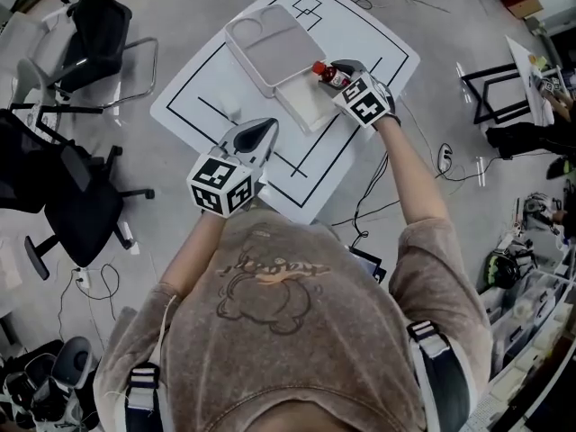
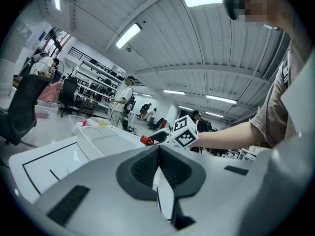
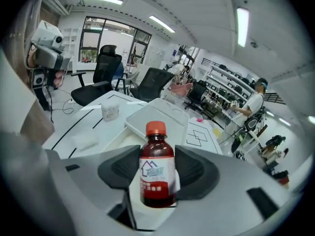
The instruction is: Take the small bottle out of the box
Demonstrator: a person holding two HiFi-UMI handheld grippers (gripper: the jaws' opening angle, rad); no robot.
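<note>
A small dark-red bottle (image 3: 157,168) with an orange-red cap and a white label stands upright between the pads of my right gripper (image 3: 157,173), which is shut on it. In the head view the bottle (image 1: 329,75) hangs in my right gripper (image 1: 340,75) above the right edge of the open white box (image 1: 310,113). From the left gripper view the bottle (image 2: 145,140) shows as a red cap beside the right marker cube. My left gripper (image 1: 254,139) hovers near the table's front edge, jaws together with nothing between them (image 2: 158,173).
The box's hinged lid (image 1: 270,43) lies open towards the back of the white table (image 1: 198,88) with black line markings. A small white cup (image 3: 110,112) and a white pad (image 3: 86,140) sit on the table. Black office chairs (image 1: 85,34) stand to the left.
</note>
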